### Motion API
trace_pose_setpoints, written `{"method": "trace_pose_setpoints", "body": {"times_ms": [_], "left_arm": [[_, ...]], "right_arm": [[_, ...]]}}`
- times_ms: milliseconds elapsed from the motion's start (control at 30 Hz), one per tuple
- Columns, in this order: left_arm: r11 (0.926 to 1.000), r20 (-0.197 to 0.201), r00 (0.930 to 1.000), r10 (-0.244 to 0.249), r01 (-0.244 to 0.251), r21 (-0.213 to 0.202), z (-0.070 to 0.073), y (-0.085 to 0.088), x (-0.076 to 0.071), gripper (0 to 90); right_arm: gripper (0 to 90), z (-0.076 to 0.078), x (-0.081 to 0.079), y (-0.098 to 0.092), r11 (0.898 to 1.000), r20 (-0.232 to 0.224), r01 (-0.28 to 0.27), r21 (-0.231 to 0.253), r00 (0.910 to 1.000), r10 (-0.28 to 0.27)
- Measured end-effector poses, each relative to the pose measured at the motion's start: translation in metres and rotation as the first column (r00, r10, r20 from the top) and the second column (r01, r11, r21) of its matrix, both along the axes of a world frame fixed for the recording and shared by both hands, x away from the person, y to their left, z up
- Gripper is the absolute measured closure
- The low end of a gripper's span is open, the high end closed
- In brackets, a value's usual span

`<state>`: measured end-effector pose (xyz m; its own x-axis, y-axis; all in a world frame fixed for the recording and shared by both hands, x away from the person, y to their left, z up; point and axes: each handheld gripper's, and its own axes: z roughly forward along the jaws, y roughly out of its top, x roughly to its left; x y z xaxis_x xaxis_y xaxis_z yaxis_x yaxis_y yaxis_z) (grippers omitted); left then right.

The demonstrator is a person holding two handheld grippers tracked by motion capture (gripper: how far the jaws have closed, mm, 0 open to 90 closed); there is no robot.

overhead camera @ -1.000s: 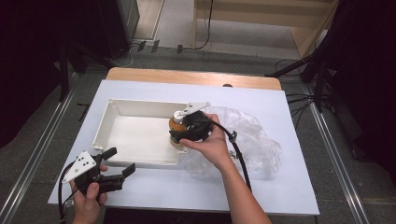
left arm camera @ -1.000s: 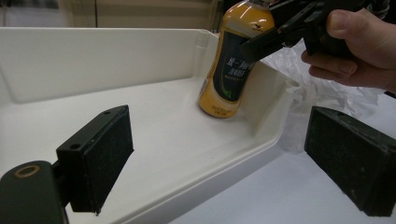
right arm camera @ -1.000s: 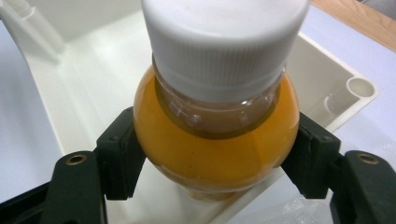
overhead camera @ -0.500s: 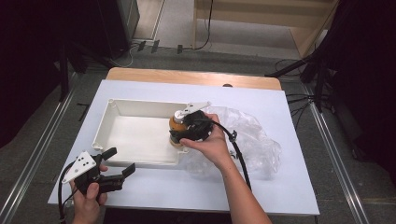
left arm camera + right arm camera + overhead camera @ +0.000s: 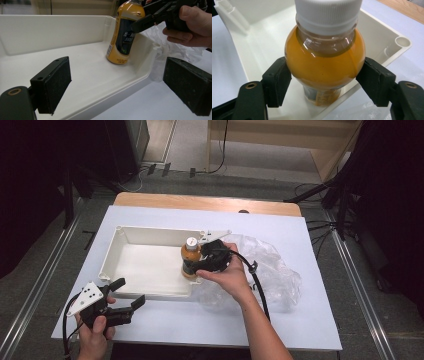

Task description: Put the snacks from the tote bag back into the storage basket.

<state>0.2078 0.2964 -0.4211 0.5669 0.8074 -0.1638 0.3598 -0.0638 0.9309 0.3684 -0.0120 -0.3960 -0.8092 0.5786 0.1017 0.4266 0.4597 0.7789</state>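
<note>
An orange drink bottle (image 5: 190, 257) with a white cap stands in the near right corner of a white tray (image 5: 150, 231). My right gripper (image 5: 193, 264) reaches in from the right, shut on the bottle's upper body. In the right gripper view both pads press the bottle (image 5: 324, 65) at its widest part, with the right gripper (image 5: 324, 77) over the tray corner (image 5: 402, 42). My left gripper (image 5: 131, 291) rests open and empty on the table by the tray's near left corner. In the left gripper view its jaws (image 5: 117, 85) stand wide apart, facing the bottle (image 5: 123, 37) and tray wall (image 5: 50, 32).
A crumpled clear plastic bag (image 5: 270, 270) lies on the white table cover (image 5: 200, 325) just right of the tray, under my right hand. The bag (image 5: 175, 50) also shows behind the tray's corner. A wooden strip (image 5: 210, 202) runs along the table's far edge.
</note>
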Motion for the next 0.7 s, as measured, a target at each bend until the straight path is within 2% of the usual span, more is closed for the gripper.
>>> {"method": "trace_pose_setpoints", "body": {"times_ms": [167,600,700], "left_arm": [[1.0,-0.002,1.0,-0.003,0.003,0.002,0.0,-0.001,0.0,8.1],[1.0,-0.003,1.0,0.009,-0.009,-0.001,-0.001,0.001,0.002,8.1],[1.0,-0.006,0.9999,0.008,-0.008,-0.002,-0.002,0.0,0.003,8.1]], "right_arm": [[26.2,0.001,-0.003,-0.004,1.0,-0.003,-0.029,0.011,0.9996,0.029],[25.2,0.006,-0.01,-0.03,0.997,0.02,0.02,0.071,0.9996,-0.022],[24.1,0.007,-0.011,-0.035,0.997,0.025,0.028,0.072,0.9993,-0.03]]}}
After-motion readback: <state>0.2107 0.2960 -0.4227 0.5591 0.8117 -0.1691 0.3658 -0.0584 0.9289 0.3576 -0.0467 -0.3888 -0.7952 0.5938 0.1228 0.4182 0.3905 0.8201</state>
